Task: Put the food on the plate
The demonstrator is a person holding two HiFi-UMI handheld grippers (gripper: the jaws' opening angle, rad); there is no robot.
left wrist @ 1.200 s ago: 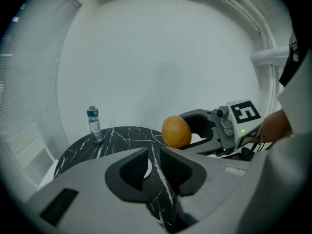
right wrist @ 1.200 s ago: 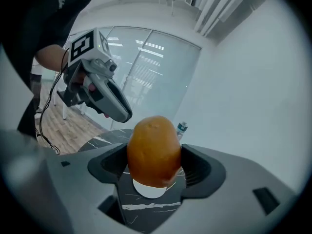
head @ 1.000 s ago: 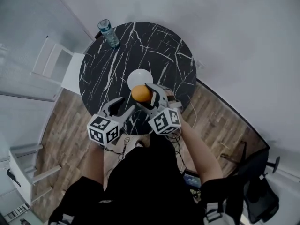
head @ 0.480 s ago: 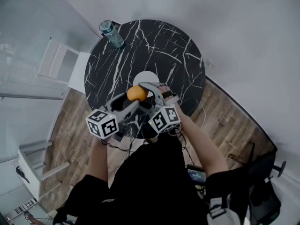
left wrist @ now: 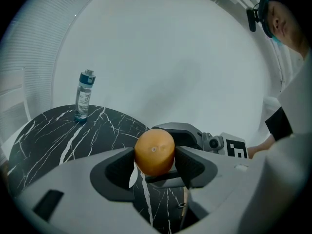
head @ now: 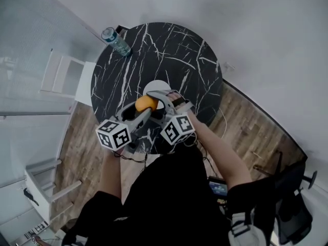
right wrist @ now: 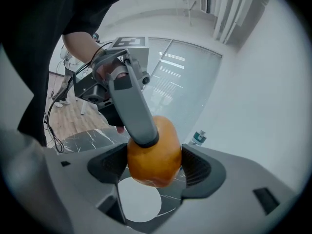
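An orange (head: pixel 146 102) hangs over the near half of the black marble table (head: pixel 169 50), just in front of a white plate (head: pixel 156 85). My right gripper (head: pixel 160 100) is shut on the orange (right wrist: pixel 154 155), with both pads pressed on its sides. My left gripper (left wrist: pixel 155 156) reaches in from the left. Its jaws have just been opening and now stand wide around the same orange (left wrist: pixel 154 151), with the pads close beside it. One left finger (right wrist: pixel 130 106) crosses the front of the fruit in the right gripper view. The plate (right wrist: pixel 139 204) lies empty below.
A water bottle (head: pixel 115 41) stands at the table's far left edge. White chairs (head: pixel 66 76) stand on the wood floor at the left. Cables trail off the near table edge. The person's arms and dark clothing fill the lower part of the head view.
My left gripper has swung in from the lower left and now surrounds the orange held by the right gripper. Both grippers and the orange shifted slightly leftward.
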